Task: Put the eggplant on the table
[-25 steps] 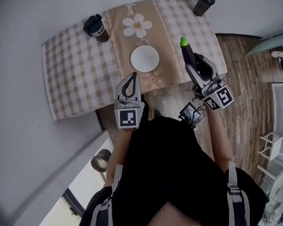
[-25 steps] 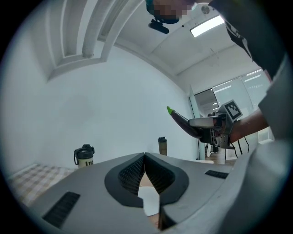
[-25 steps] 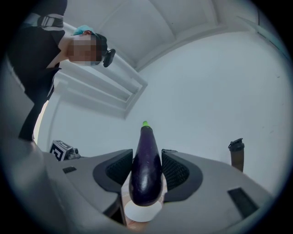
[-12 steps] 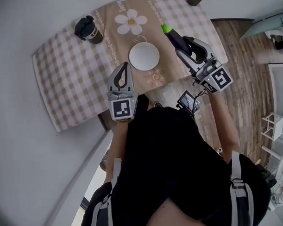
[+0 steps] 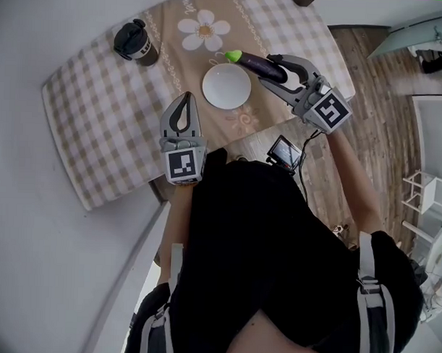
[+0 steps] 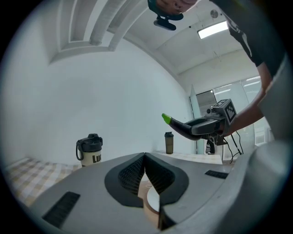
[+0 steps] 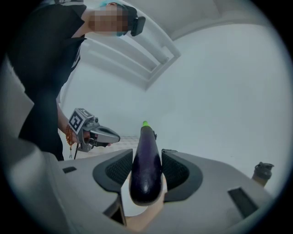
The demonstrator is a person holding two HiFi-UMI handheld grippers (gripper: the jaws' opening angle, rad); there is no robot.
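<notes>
Over the table's point(image 5: 100, 110) right side, grips the eggplant point(image 5: 265, 65) at its thick end with the right hand-held gripper point(image 5: 281, 68), pressing on both flanks. Carries it in the air, well clear of the cloth. Points its long axis straight out along the jaws, green tip leading left, by the plate's point(image 5: 226, 85) far rim. Holds the left hand-held gripper point(image 5: 184, 98) closed on nothing, near the table's front edge, on the plate's other side and farther from the eggplant. Calls, by judgement, for lowering with the right onto bare cloth beside the plate, then parting the jaws; may roll if set down tilted.
</notes>
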